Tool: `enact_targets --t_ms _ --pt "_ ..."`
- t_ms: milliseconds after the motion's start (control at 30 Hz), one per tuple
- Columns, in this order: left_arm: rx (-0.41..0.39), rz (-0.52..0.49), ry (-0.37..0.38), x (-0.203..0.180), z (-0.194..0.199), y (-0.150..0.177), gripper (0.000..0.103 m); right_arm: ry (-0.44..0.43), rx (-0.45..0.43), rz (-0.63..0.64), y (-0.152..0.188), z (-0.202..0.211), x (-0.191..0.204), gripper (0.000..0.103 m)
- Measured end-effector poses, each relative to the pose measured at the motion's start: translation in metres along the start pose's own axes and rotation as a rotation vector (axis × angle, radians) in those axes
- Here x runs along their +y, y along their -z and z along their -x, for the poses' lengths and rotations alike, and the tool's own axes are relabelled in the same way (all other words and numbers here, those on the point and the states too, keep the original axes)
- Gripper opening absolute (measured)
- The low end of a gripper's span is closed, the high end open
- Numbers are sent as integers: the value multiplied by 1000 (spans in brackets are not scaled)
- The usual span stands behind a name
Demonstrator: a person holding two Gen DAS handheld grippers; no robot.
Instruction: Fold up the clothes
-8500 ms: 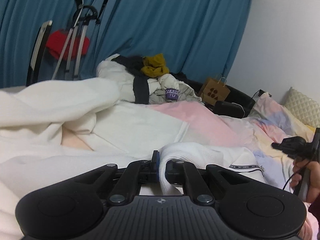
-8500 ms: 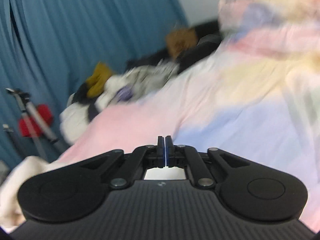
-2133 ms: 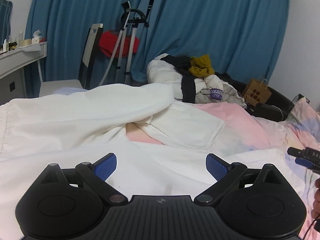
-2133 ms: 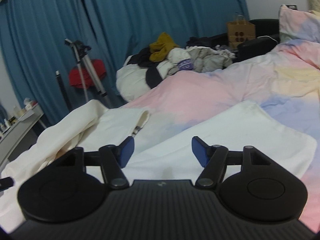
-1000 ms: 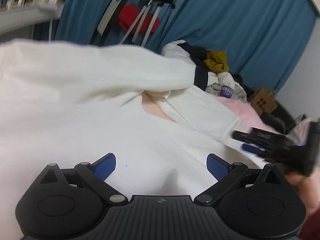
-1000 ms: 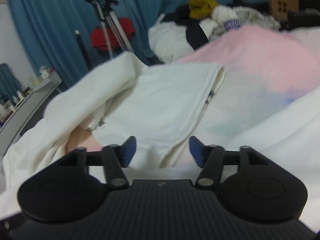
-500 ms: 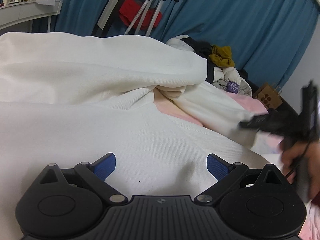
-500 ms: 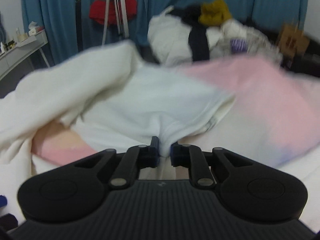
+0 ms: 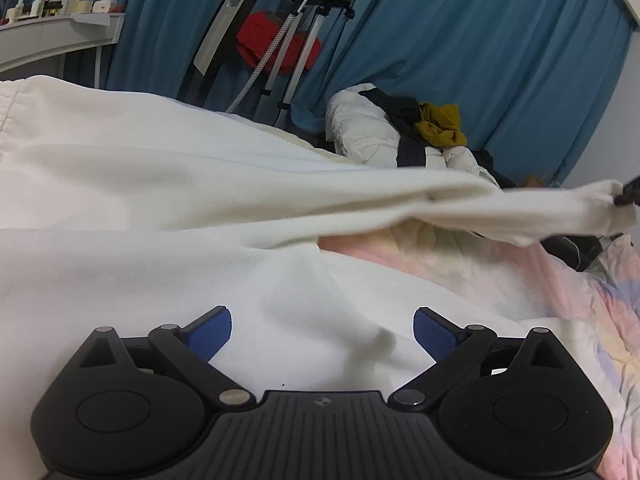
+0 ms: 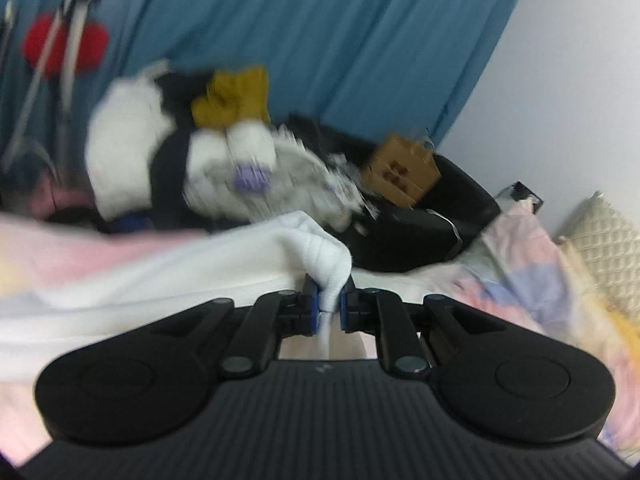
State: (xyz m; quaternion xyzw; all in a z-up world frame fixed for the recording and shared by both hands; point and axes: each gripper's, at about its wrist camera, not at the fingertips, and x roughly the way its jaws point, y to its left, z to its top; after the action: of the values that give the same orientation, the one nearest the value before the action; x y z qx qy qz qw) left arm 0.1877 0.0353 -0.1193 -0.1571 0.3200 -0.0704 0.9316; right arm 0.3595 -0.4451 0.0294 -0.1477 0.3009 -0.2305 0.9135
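My left gripper (image 9: 322, 330) hangs with jaws spread wide, nothing between the 2 blue pads (image 9: 210, 330), over flat white garment (image 9: 200, 184) cloth lying on the pastel bedspread (image 9: 580, 280); that near cloth is open room. My right gripper (image 10: 330, 308) is clamped on a bunched garment corner. A second ago its jaws stood apart above the cloth; now the corner is raised off the bed. The lifted fold stretches taut, long axis left to right, ending at the right gripper. Beyond: a clothes pile (image 9: 400, 136), then blue curtains (image 9: 480, 60).
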Motion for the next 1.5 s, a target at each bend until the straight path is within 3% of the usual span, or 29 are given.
enact_targets --t_ms 133,200,267,400,467,533,667,800,967,1067,1100,1167,1333,1500 --pt "7 -1 -7 1 -4 -1 99 3 130 -4 20 -30 -1 13" --pt "7 -4 -10 3 -5 -1 99 16 126 17 18 -33 12 13" --pt "14 -12 -16 3 -8 1 99 -11 29 1 1 -21 20 13" --pt "13 -31 -17 2 -11 3 99 -88 -316 -94 -51 39 10 13" --pt "9 -40 -11 1 -11 3 99 -110 -461 -148 -58 59 -5 13" --pt "3 -45 -2 -1 -10 3 99 -101 -471 -171 -51 53 -16 13" --pt "12 -58 -3 -3 -11 5 99 -34 -214 -97 19 -18 -14 14" --pt "21 -65 -11 -3 -12 7 99 -83 35 -108 115 -85 -3 15" --pt "23 -102 -28 -8 -15 10 99 -81 77 -235 178 -104 -1 24" --pt "25 -129 -27 -14 -18 11 99 -109 124 -417 188 -97 -15 47" --pt "25 -138 -25 -15 -19 11 99 -132 136 -462 192 -94 -20 62" --pt "24 -154 -23 -18 -19 12 99 -174 123 -506 197 -78 -27 72" --pt "13 -157 -11 -20 -13 12 99 -263 108 -644 219 -28 -37 74" --pt "-2 -157 -7 -21 -3 12 99 -383 178 -849 237 35 -34 74"
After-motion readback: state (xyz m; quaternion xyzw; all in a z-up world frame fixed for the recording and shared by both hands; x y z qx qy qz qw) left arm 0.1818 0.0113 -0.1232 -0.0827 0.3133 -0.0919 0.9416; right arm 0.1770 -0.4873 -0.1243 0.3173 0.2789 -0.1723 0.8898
